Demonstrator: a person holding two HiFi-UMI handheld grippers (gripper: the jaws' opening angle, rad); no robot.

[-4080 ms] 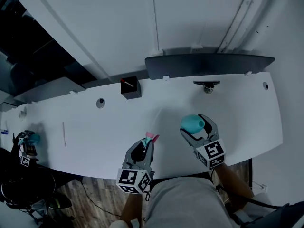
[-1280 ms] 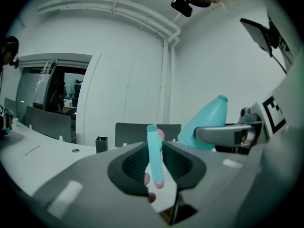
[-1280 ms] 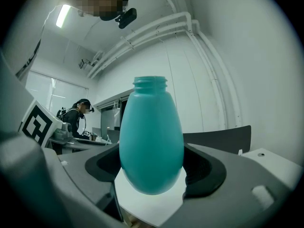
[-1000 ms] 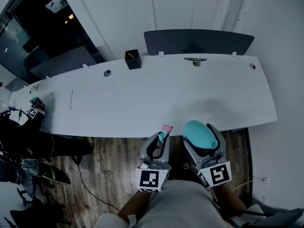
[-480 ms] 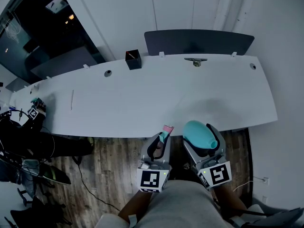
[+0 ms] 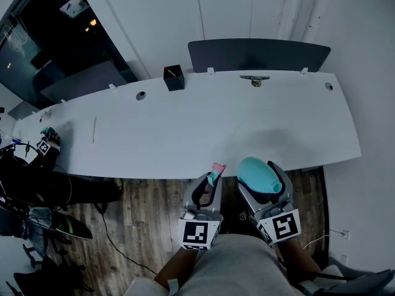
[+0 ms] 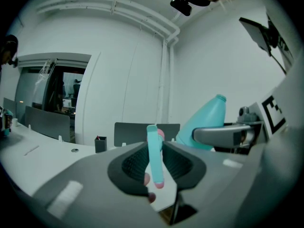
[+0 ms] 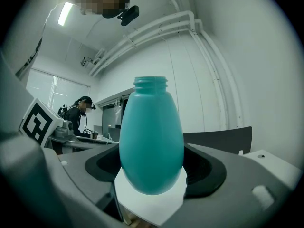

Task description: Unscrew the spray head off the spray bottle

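Hidden or unclear: the base of the spray bottle [image 8: 151, 141] is sunk between the fingers [image 8: 206, 167] of the right gripper [image 6: 263, 187]. The spray head [image 7: 154, 158] shows only as a narrow teal strip with pink at its ends, so its nozzle and trigger cannot be made out. Both hands are covered by the marker cubes. Task object: the bottle is teal and egg-shaped, clamped at its widest part and standing upright, its threaded neck open and bare. The spray head is separate from it, pinched upright between the narrowly set fingers of the left gripper [image 6: 207, 190], just beside the bottle and not touching it. Change: about four seconds earlier both grippers were above the white surface [image 6: 154, 134]. They are now in front of its near edge, over the wooden floor [image 6: 148, 208]. Over the last second nothing has shifted. Background: a black box [image 6: 173, 78] sits at the far edge of the surface.
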